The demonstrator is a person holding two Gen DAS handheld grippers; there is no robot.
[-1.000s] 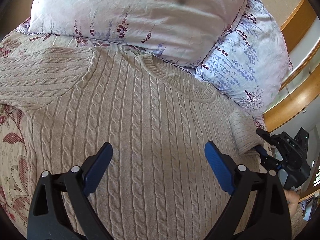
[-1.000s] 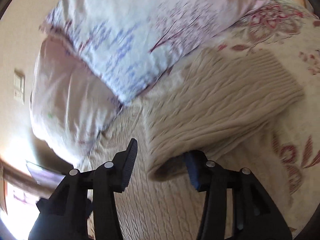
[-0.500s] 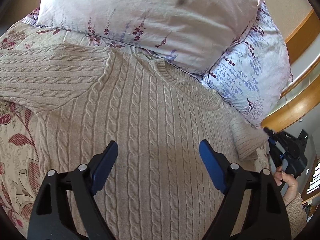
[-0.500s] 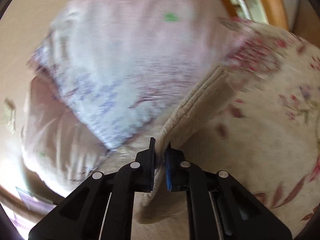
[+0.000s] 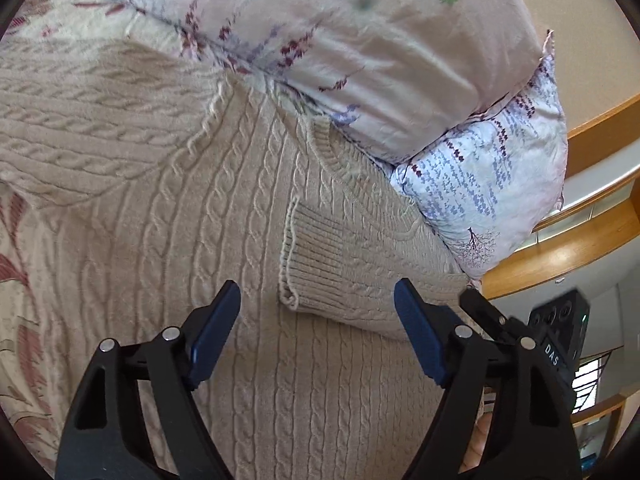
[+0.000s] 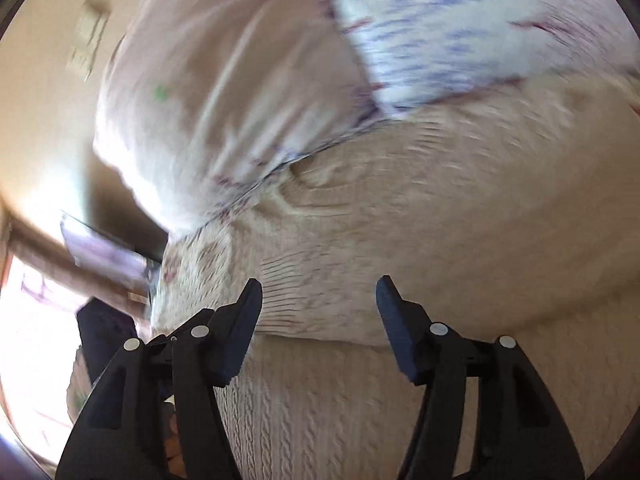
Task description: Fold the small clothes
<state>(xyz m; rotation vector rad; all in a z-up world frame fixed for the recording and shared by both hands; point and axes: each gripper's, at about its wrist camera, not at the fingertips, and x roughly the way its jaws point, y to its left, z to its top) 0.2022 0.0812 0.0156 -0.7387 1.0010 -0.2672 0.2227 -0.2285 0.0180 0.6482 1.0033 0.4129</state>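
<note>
A beige cable-knit sweater (image 5: 224,216) lies spread flat on a floral bedspread (image 5: 16,264), its neckline against two flowered pillows (image 5: 360,52), and one sleeve (image 5: 360,272) is folded across the chest with its ribbed cuff toward the middle. The left gripper (image 5: 318,320) hovers over the chest, fingers released and empty. The right gripper (image 6: 318,312), blurred, sits just above the folded sleeve; its fingers have just been opening and nothing is pinched between them.
</note>
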